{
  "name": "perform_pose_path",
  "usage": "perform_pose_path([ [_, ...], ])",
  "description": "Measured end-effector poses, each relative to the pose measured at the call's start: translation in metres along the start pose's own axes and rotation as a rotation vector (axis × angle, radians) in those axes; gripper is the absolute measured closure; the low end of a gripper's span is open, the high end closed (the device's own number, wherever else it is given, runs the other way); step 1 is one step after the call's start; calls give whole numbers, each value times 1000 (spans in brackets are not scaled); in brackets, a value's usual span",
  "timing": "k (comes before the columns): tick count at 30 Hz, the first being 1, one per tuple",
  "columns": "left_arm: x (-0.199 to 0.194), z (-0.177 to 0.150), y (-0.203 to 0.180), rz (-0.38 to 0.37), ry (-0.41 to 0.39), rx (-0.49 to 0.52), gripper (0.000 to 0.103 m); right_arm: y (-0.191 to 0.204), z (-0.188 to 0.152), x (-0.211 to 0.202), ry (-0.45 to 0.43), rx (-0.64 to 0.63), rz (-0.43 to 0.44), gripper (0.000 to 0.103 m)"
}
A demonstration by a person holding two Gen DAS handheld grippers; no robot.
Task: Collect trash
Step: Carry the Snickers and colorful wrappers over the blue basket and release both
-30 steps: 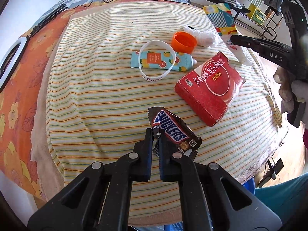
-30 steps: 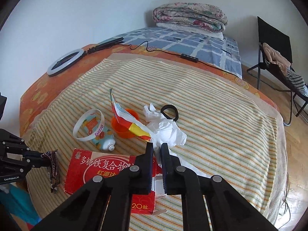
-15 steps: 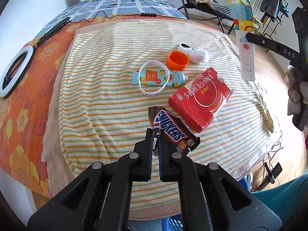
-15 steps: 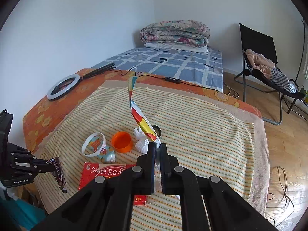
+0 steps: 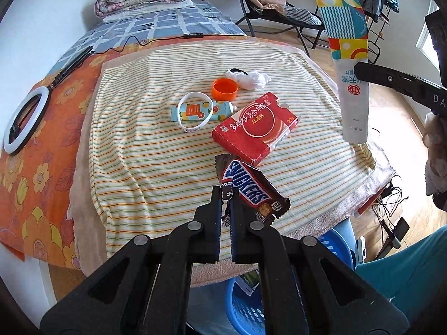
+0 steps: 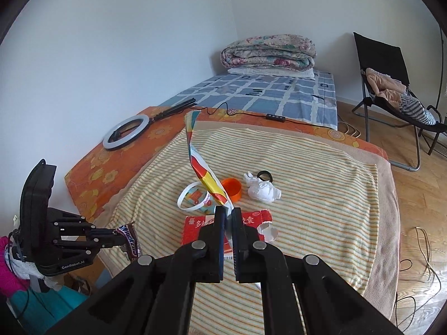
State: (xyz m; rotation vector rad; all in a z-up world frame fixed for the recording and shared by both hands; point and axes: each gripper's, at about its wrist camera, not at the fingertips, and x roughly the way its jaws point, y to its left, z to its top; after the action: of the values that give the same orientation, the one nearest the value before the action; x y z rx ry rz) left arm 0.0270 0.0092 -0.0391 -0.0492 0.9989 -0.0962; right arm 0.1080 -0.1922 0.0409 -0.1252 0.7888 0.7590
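Note:
My left gripper [image 5: 227,195] is shut on a brown Snickers wrapper [image 5: 248,188], held in the air above the striped blanket's near edge; it also shows in the right wrist view [image 6: 129,238]. My right gripper [image 6: 227,213] is shut on a long colourful packet [image 6: 205,171], lifted upright; in the left wrist view the packet [image 5: 347,64] hangs at the right. On the blanket lie a red box [image 5: 255,127], a crumpled white tissue [image 5: 251,78], an orange cap [image 5: 225,88], a small tube [image 5: 201,111] and a white wristband [image 5: 195,111].
A blue basket [image 5: 251,304] stands on the floor below the bed's near edge. A ring light [image 5: 23,118] and cable lie on the orange sheet at left. A folded quilt [image 6: 268,53] sits at the bed's far end. A black chair [image 6: 391,89] stands right.
Both grippers have risen and pulled back from the bed with their trash. The packet now hangs clear of the blanket. The blue basket has come into the left view.

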Motion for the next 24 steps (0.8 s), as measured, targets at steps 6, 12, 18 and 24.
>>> perform_pose_path([
  [6, -18, -21, -13, -6, -15, 29, 100, 26, -34, -23, 21, 26, 38, 101],
  [12, -25, -43, -29, -10, -8, 66, 100, 44, -65, -39, 40, 65, 70, 101],
  [18, -20, -63, -43, -26, 21, 93, 100, 58, -91, -47, 54, 111, 92, 101],
  [24, -10, -85, -52, -45, 71, 105, 100, 67, -119, -42, 95, 149, 99, 101],
])
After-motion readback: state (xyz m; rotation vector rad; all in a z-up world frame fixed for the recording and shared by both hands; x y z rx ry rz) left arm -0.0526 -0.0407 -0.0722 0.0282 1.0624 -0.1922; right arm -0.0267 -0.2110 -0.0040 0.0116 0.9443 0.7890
